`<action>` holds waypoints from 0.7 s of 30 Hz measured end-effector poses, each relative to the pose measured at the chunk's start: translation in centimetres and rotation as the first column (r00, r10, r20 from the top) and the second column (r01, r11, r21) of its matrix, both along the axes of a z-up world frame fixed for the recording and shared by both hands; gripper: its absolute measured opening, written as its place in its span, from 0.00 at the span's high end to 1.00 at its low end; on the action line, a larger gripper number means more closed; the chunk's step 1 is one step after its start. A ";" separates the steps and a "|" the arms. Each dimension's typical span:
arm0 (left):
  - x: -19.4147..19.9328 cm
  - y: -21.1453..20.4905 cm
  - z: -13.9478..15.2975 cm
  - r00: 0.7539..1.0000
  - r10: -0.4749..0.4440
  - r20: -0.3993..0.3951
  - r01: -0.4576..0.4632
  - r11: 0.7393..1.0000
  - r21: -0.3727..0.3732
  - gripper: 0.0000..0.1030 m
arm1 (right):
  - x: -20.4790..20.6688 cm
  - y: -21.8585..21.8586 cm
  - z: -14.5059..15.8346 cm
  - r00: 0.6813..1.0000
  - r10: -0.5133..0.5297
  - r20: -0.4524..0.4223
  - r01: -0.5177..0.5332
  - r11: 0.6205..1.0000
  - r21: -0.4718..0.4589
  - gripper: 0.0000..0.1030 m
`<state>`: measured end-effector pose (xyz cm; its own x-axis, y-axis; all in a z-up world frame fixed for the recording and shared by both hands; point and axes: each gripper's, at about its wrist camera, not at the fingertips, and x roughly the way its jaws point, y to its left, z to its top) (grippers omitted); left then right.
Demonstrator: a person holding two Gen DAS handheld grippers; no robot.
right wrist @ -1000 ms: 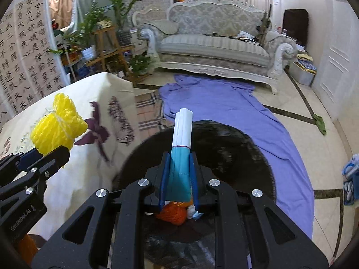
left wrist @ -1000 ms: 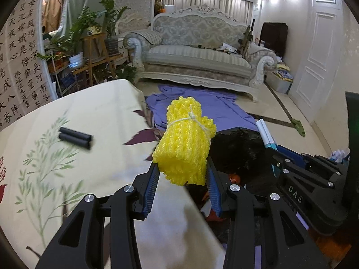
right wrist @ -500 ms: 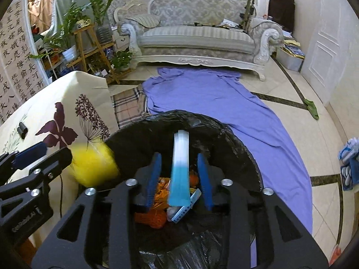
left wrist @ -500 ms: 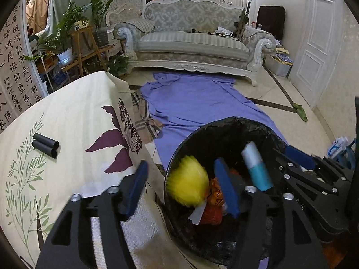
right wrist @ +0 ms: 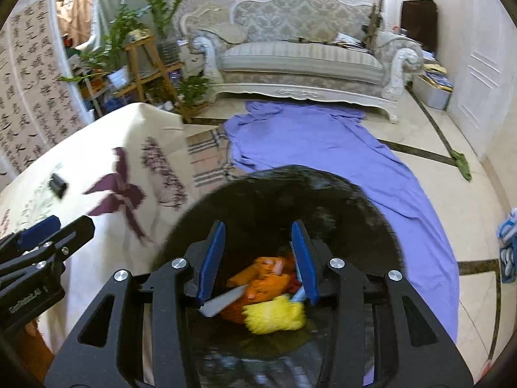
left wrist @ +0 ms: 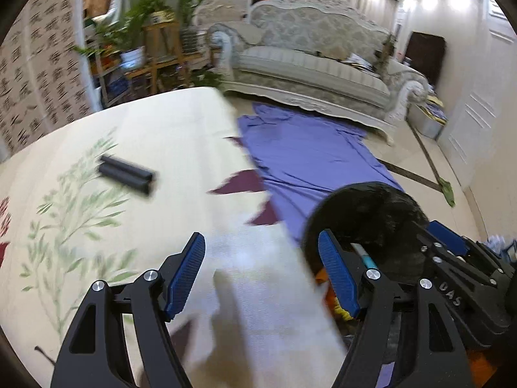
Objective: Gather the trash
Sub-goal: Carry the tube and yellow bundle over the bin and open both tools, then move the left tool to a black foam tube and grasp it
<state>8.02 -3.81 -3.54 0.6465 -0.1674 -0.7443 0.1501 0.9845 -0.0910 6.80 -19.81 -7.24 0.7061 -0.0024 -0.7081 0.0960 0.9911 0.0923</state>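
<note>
Gaping empty, the right tool (right wrist: pixel 258 255), jaws just opening, hangs over the bin (right wrist: pixel 371 213); left tool (left wrist: pixel 261 271) spread, empty.

Standing open below: bin (right wrist: pixel 371 213), trash (right wrist: pixel 271 315) lying low inside. Blocking the left: table edge (left wrist: pixel 290 274). Sitting on the cloth: black rolls (left wrist: pixel 126 174).

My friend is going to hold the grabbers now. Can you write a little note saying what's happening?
Left gripper: open, nothing between its fingers, over the tablecloth; jaws have just been opening.
Right gripper: open and empty above the black bin; jaws have just been opening.
Done: the yellow foam net and the blue-and-white tube lie in the bin with orange wrappers.
Left: the two black tubes on the tablecloth look like the next pickup.
</note>
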 end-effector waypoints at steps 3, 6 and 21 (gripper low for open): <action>-0.1 2.5 -0.3 0.998 0.064 -0.016 -0.064 0.998 0.005 0.31 | 0.4 2.3 0.3 0.998 0.058 0.003 -0.058 0.998 0.005 0.59; 0.2 4.9 -0.6 0.991 0.128 -0.027 -0.128 0.992 0.016 0.31 | 1.3 4.7 0.5 0.993 0.114 0.001 -0.114 0.993 0.004 0.59; 4.0 10.0 -0.7 0.973 0.229 -0.039 -0.229 0.973 0.005 0.31 | 6.6 11.6 1.5 0.968 0.252 -0.025 -0.252 0.968 -0.013 0.58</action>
